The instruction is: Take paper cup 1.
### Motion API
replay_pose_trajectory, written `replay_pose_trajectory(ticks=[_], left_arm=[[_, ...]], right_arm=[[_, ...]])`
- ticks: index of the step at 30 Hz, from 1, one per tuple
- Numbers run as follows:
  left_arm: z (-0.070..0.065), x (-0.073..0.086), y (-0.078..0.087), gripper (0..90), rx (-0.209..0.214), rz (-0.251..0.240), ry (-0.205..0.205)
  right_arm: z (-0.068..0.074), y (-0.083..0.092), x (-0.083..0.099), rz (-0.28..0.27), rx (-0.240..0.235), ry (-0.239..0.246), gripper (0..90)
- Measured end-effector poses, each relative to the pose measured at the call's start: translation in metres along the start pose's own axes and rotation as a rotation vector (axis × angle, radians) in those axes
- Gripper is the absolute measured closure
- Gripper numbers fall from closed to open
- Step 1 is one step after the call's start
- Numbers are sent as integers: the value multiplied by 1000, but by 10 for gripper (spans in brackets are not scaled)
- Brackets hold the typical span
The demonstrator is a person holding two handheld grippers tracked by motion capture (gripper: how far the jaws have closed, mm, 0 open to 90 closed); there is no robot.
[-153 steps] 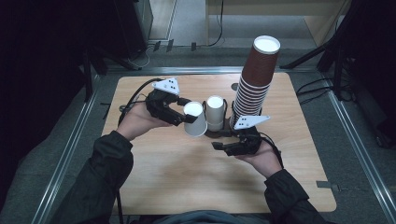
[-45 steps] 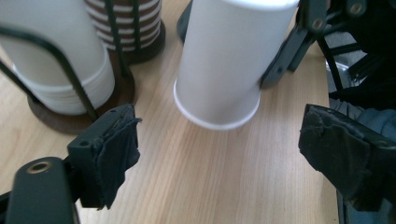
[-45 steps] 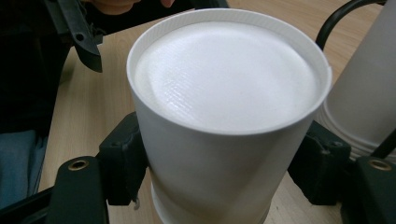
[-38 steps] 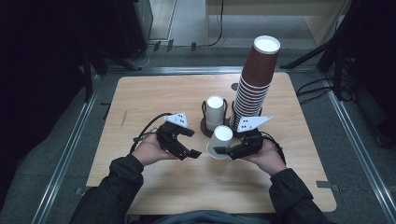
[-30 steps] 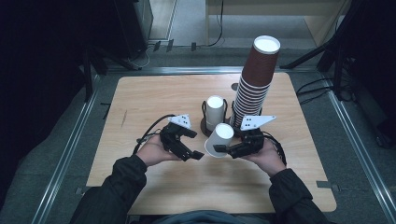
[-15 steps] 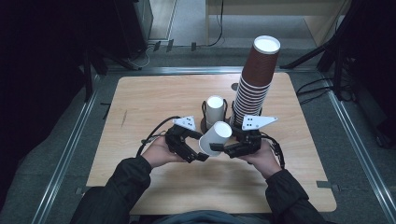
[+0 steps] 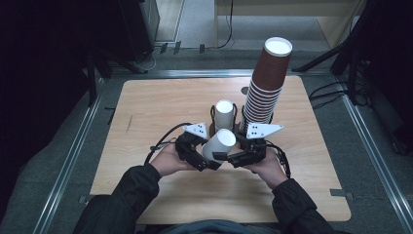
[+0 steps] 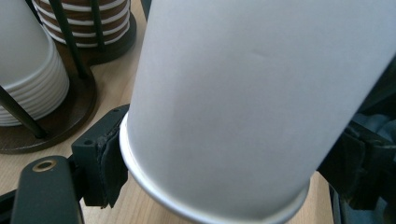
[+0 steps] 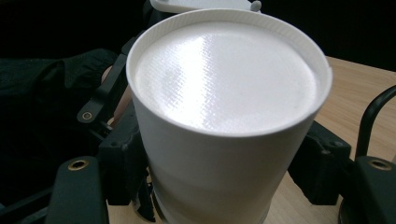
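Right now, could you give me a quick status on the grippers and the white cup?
Right gripper shut on white cup, bottom up. Left gripper just closing onto its wall. Both racks of stacked cups close behind; nothing in the way.

Looking along my right tongs (image 9: pixel 219 186), I see a white paper cup (image 9: pixel 224 116) between the two black jaws, its closed bottom end turned toward the camera and tilted slightly. The pads sit against its sides low down. Behind it on the left are a dark sleeve (image 9: pixel 46 88) and the other tongs (image 9: pixel 109 100). Pale wooden worktop (image 9: pixel 359 88) shows at the right.
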State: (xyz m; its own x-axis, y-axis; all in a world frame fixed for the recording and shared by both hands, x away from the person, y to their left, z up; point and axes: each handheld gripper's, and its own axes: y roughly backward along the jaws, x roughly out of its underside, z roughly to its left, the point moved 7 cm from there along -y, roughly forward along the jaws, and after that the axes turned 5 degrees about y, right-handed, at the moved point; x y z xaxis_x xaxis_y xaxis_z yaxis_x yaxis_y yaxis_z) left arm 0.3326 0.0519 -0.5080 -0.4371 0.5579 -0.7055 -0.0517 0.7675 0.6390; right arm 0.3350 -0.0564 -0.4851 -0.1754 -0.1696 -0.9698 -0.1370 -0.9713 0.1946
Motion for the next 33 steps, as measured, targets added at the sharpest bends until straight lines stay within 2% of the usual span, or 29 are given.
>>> replay_pose_trajectory(ticks=[22, 33], left_arm=[[1, 0, 2, 227, 6, -8, -1], [1, -1, 5, 239, 5, -18, -9]], right_arm=[[0, 0, -1, -4, 6, 2, 295], [1, 1, -3, 1, 11, -4, 285]])
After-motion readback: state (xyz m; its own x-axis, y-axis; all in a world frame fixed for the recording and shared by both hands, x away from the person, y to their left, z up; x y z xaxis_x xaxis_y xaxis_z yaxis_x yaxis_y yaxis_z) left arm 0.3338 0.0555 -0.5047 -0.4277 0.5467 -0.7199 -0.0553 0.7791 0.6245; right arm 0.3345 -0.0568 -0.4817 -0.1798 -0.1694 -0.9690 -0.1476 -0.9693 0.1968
